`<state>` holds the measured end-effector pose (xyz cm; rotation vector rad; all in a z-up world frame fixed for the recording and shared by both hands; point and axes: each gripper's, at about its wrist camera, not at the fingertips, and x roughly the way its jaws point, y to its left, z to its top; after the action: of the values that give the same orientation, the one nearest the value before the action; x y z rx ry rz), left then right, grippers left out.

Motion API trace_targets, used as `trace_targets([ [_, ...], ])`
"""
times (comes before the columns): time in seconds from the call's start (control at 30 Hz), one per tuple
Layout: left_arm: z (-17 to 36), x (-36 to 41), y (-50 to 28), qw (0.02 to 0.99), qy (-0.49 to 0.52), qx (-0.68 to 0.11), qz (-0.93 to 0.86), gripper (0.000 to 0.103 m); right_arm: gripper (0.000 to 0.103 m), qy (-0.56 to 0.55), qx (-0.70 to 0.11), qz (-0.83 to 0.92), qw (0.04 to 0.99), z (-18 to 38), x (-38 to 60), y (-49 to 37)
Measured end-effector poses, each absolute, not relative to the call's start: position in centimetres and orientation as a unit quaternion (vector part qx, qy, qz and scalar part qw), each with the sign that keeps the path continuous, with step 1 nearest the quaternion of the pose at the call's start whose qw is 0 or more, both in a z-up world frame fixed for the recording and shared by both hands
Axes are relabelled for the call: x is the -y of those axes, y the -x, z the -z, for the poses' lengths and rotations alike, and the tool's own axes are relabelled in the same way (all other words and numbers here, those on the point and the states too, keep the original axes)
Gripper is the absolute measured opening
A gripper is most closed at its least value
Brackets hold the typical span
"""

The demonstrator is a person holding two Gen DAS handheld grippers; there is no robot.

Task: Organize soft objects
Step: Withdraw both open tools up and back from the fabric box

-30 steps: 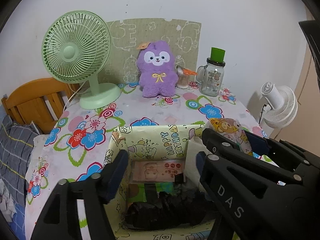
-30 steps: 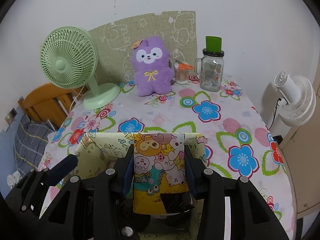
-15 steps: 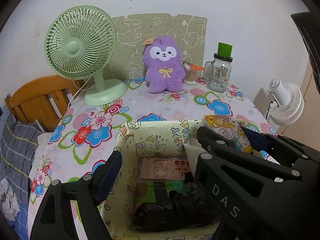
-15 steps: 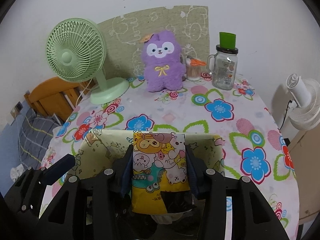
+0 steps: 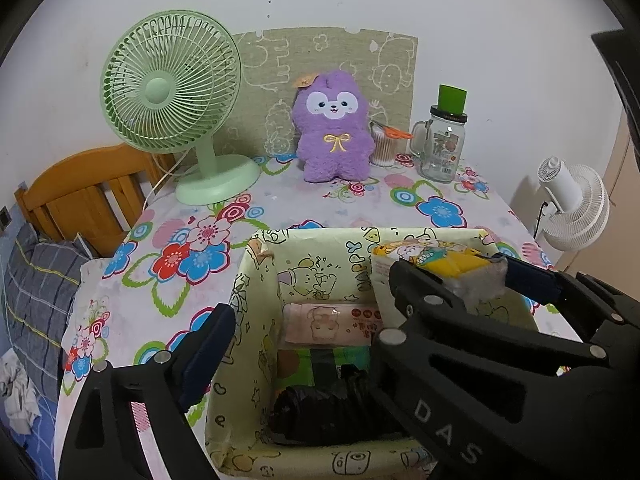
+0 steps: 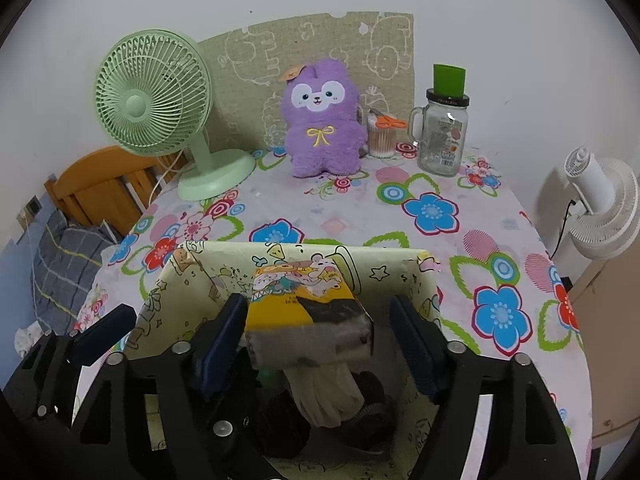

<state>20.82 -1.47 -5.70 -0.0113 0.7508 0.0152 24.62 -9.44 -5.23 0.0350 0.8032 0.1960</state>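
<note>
Nearest the cameras, the right gripper (image 6: 316,326) is standing spread, its jaws having just been opening around the cartoon-print tissue pack (image 6: 306,304), which is now dropping free between them into the paper-lined box (image 5: 256,280) at the table's near edge. The left gripper (image 5: 304,300) has also just been opening wide and is pinching nothing. Inside, a pink pack (image 5: 332,322) and a black bundle (image 5: 320,408) are already lying, so the sorting seems well along, while the purple plush (image 6: 322,120) at the far edge is perhaps still waiting.
</note>
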Motion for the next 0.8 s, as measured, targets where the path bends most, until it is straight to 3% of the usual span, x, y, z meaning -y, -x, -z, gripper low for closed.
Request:
trace_targets([
  [0.8, 4.4, 0.4, -16.6, 0.938, 0.019, -0.345, -0.014, 0.095, 0.08, -0.026, -0.359, -0.129, 0.924, 3.4, 8.7, -20.0],
])
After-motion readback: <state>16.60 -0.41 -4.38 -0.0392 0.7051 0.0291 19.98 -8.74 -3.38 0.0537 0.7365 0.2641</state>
